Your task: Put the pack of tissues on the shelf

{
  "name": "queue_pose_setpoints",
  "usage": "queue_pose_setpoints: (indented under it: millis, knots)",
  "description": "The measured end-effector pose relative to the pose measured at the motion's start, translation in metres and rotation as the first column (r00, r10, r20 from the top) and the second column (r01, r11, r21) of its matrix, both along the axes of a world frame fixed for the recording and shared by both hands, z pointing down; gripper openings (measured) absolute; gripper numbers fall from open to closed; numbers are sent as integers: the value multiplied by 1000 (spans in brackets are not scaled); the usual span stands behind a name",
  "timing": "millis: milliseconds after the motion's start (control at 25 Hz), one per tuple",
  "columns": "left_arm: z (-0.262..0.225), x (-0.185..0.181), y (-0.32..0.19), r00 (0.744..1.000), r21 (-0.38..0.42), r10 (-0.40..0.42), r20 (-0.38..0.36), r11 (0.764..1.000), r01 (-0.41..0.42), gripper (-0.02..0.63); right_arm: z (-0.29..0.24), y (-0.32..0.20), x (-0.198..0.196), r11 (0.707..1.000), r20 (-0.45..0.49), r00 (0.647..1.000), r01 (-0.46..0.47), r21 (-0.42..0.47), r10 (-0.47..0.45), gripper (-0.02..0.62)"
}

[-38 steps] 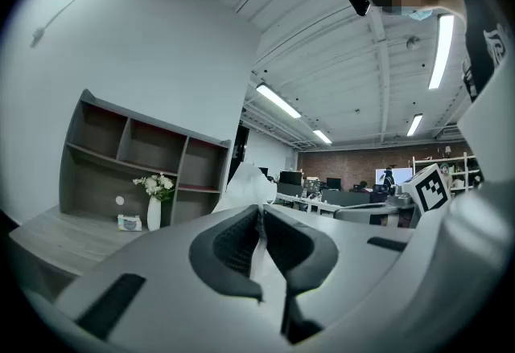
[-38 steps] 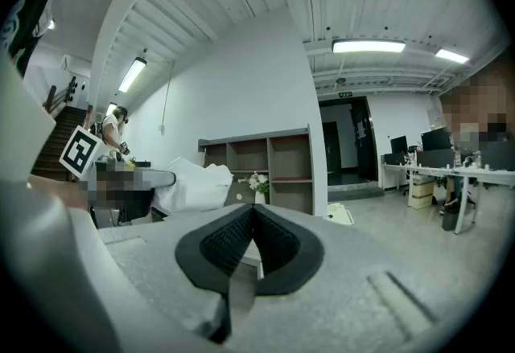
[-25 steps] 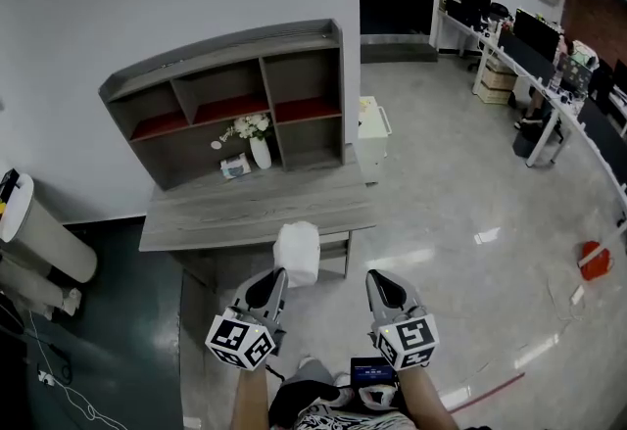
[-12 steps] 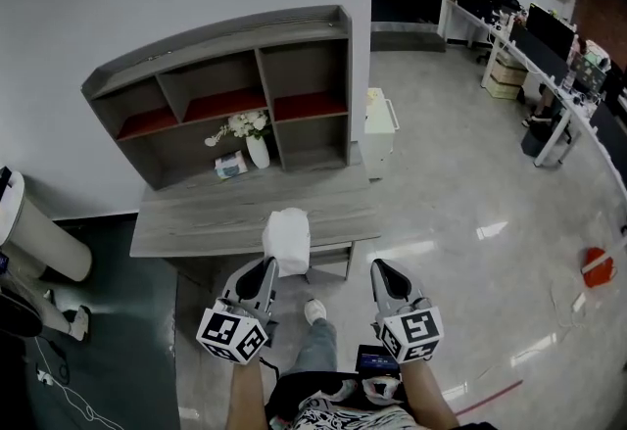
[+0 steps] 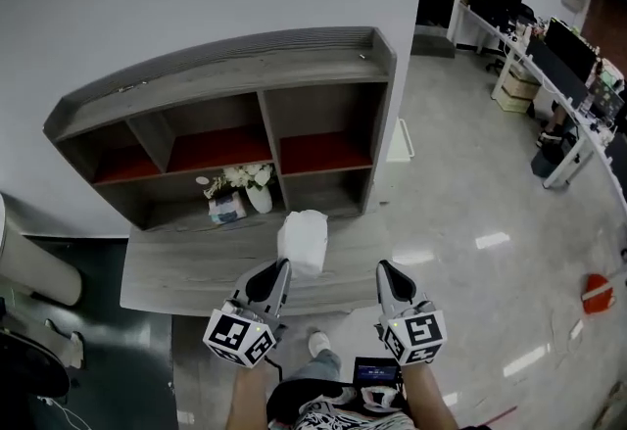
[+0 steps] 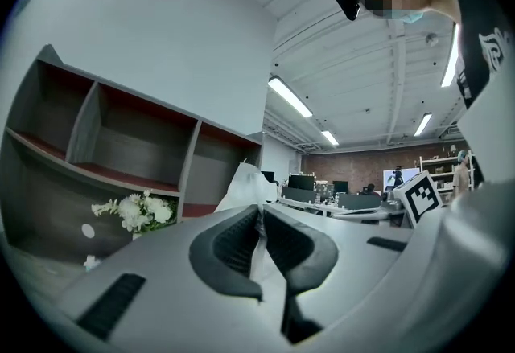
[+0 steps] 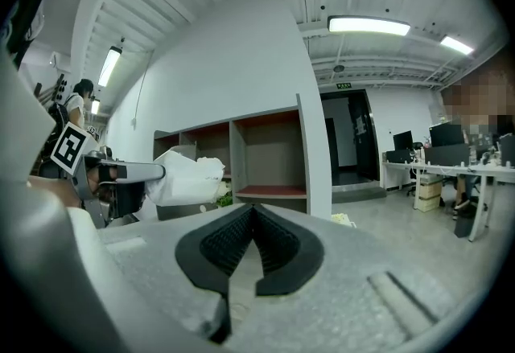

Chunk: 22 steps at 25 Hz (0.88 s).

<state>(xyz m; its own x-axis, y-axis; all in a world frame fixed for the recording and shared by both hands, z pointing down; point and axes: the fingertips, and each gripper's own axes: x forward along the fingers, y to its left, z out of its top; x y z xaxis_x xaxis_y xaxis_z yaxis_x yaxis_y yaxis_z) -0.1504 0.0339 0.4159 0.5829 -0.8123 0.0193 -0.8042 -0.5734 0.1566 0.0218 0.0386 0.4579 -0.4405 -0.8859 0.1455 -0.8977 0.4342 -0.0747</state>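
Far to the left of the left jaws, a white cylinder (image 5: 34,262) lies by the dark floor. Ahead of those jaws and up to their left stands the grey shelf (image 5: 220,75), its upper compartments floored in red. In its lower opening, ahead and left of the jaw tips, a white vase of flowers (image 5: 253,185) stands with a small packet (image 5: 226,209) just beside it. The shelf sits at the back of a grey desk (image 5: 176,271), and the left jaws' tips hang over the desk's near part.

The left gripper (image 5: 278,268) has its jaws pressed together on a thin fold of white wrapper, which the left gripper view shows running down between the ribbed pads (image 6: 229,243). That fold belongs to the pack of tissues (image 5: 303,240). The pack sticks out straight ahead of the left jaw tips, held in the air above the desk, short of the shelf and inside no compartment. In the right gripper view it sits ahead and to the left of the right jaws.

The right gripper (image 5: 383,269) is beside the left one, apart from it and clear of the pack. Its jaws meet tip to tip with nothing between them. Ahead of them rises the shelf's right-hand end. Well off to their right lie glossy floor, a row of office desks with monitors (image 5: 558,66) and a red object (image 5: 595,291) on the floor.
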Motion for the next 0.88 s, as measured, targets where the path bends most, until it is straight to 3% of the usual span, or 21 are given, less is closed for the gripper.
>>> queue_pose_setpoints:
  millis: [360,880]
  knots:
    - [4,-12,-109,999,-21,43,-25,999,-44,11,7,-99,-16,999,-17,1000,-23,-43,23,4]
    - [7,19,-147,996,-37,89,-21,995,-90,11,13,-133,6,997,-4,999,-38,-71,38,5]
